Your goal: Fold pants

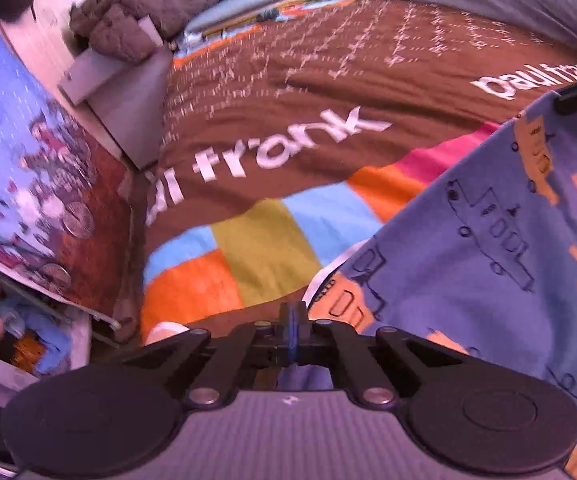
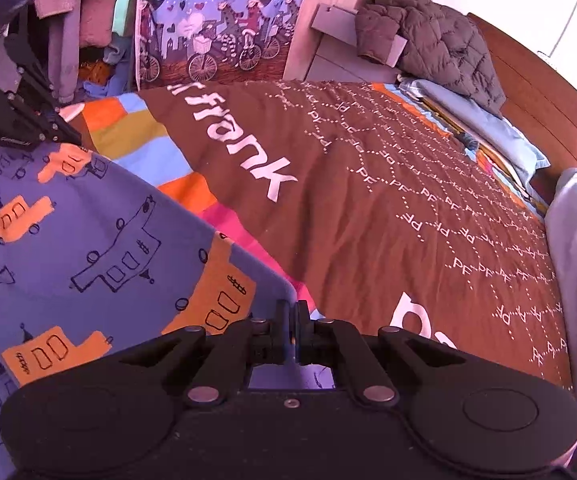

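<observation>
Right gripper (image 2: 293, 320) at 6 o'clock, fingers pressed together on a corner of the pants (image 2: 88, 248), blue fabric with orange and outline truck print, spread taut toward 9 o'clock. Left gripper (image 2: 76, 138) at 10 o'clock pinches the far edge of the same fabric. Below lies a brown bedspread (image 2: 388, 200) with white lettering and coloured blocks. Grey puffer jacket (image 2: 440, 44) at 1 o'clock, blue pillow (image 2: 488, 128) just beside it. Bicycle-print curtain (image 2: 224, 20) at 12 o'clock.

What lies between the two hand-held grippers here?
A stretch of the blue printed pants, held up over the brown bedspread between the left hand-held gripper and the right hand-held gripper; the right wrist view shows it.
</observation>
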Demonstrator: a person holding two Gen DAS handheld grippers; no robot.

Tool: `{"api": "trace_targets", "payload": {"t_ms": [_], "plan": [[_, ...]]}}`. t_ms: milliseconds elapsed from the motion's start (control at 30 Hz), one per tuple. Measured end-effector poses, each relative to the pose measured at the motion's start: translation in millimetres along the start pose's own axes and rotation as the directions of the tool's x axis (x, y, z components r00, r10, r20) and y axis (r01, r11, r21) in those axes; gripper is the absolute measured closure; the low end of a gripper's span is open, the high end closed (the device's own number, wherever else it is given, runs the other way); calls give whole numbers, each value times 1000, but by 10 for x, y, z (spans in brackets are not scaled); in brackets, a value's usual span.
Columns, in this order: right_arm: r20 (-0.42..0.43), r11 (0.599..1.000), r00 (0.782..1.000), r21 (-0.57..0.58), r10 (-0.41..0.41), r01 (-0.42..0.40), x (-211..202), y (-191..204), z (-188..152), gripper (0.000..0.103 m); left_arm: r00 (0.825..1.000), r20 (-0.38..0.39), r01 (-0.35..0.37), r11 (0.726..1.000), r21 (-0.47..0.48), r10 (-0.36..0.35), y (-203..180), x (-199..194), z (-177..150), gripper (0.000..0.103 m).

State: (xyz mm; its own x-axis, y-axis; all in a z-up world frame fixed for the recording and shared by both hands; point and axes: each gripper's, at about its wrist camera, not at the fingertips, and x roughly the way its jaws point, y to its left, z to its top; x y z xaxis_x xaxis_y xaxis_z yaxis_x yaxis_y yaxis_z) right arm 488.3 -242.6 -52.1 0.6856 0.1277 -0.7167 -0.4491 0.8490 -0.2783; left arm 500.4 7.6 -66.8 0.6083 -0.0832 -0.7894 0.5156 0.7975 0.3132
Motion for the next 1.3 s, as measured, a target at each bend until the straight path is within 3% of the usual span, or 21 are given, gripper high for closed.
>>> {"api": "trace_targets", "payload": {"t_ms": [233, 333, 367, 400, 433, 467, 500, 633, 767, 867, 900, 1000, 1300], "plan": [[91, 999, 996, 34, -25, 22, -657, 56, -110, 102, 995, 89, -39, 999, 6, 38, -55, -679, -28, 103], [133, 999, 991, 14, -35, 34, -1007, 154, -185, 102, 982, 173, -77, 996, 40, 69, -119, -875, -63, 97], [142, 999, 989, 4, -36, 36, -1100, 192, -209, 102, 980, 189, -76, 996, 53, 64, -136, -898, -69, 69], [150, 999, 988, -6, -38, 40, -1186, 238, -238, 102, 976, 205, -84, 995, 62, 70, -167, -907, -68, 24], [155, 999, 987, -14, -39, 42, -1241, 270, -259, 102, 970, 226, -102, 992, 68, 84, -205, -899, -70, 9], [158, 999, 987, -21, -40, 44, -1283, 304, -276, 102, 957, 271, -128, 988, 90, 100, -262, -890, -84, 4], [160, 999, 986, -27, -40, 45, -1315, 337, -292, 102, 948, 303, -141, 981, 132, 95, -321, -865, -87, 6], [167, 997, 985, -63, -37, 48, -1380, 426, -327, 102, 949, 315, -121, 948, 295, 23, -509, -655, 31, 7], [175, 991, 984, -122, -30, 52, -1409, 504, -402, 102, 962, 261, -41, 900, 433, -82, -671, -404, 148, 9], [180, 988, 983, -146, -23, 50, -1414, 533, -460, 102, 970, 223, -31, 855, 518, -100, -780, -252, 138, 16], [181, 988, 983, -145, -21, 47, -1416, 539, -479, 102, 973, 209, -26, 846, 532, -102, -803, -194, 114, 25], [183, 988, 983, -149, -14, 42, -1423, 556, -536, 102, 979, 169, 6, 848, 529, -113, -822, -123, 120, 45], [158, 990, 987, -138, -12, 34, -1439, 604, -635, 102, 973, 194, 2, 846, 533, -125, -847, -287, 159, 43]]}}
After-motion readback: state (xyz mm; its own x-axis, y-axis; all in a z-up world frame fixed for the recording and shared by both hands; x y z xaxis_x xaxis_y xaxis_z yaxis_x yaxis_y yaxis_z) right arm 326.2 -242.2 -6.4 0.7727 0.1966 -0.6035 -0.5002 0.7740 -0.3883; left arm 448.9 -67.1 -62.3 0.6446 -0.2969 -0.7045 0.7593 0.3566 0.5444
